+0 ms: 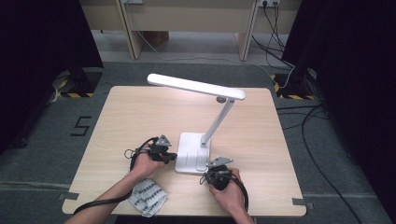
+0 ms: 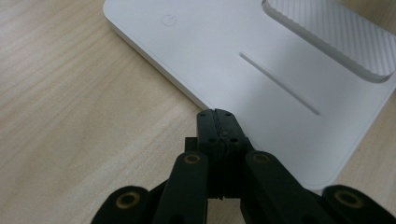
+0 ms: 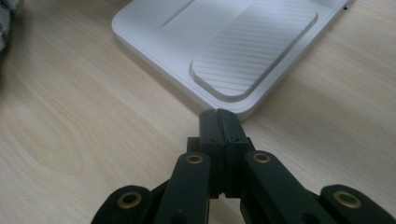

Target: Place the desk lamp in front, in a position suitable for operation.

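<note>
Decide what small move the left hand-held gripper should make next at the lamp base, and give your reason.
Probably nudge the left hand-held gripper forward and a little left to press the power symbol on the desk lamp base. Its jaws are shut, with the tip at the base's near edge, and the symbol lies a short way ahead. The right hand-held gripper, also shut, sits at the base's other side.

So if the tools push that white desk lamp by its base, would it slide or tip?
Probably slide: the desk lamp's base is broad, flat and low on smooth wood. Some tip risk, since the long head overhangs well past the base on a slim leaning arm. Both shut tools, left and right, sit low at its edge, which favours sliding.
</note>
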`<state>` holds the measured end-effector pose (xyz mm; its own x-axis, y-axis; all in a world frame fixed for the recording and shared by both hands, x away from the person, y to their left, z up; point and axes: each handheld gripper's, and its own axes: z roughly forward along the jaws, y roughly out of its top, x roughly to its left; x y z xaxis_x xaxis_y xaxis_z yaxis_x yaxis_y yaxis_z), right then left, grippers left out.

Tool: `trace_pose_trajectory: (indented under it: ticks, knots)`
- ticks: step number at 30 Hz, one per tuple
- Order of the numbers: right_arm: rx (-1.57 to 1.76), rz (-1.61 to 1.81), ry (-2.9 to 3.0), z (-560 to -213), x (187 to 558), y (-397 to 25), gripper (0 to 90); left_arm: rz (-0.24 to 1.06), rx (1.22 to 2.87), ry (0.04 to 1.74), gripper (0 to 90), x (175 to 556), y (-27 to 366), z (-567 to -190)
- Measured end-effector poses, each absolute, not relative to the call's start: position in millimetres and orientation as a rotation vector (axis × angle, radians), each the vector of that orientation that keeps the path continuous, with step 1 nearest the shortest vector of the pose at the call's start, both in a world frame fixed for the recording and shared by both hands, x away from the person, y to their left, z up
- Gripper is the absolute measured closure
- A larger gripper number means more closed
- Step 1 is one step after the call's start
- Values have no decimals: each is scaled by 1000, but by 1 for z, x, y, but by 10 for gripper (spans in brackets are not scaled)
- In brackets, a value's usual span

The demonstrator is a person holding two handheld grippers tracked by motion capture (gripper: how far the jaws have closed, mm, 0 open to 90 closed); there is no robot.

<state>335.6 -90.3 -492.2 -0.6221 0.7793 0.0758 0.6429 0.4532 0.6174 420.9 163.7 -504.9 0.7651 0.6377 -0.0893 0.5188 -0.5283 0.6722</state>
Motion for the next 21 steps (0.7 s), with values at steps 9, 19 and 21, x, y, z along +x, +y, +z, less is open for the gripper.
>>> trace_pose_trajectory:
  ticks: [9, 19, 21]
  knots:
    - [1213, 903, 2493, -492, 335, -89, 900, 225, 2247, 862, 891, 423, 163, -505]
    - [1220, 900, 2489, -493, 338, -88, 900, 229, 2239, 875, 890, 423, 162, -505]
    - [1224, 905, 2482, -492, 339, -87, 900, 231, 2239, 874, 890, 424, 162, -505]
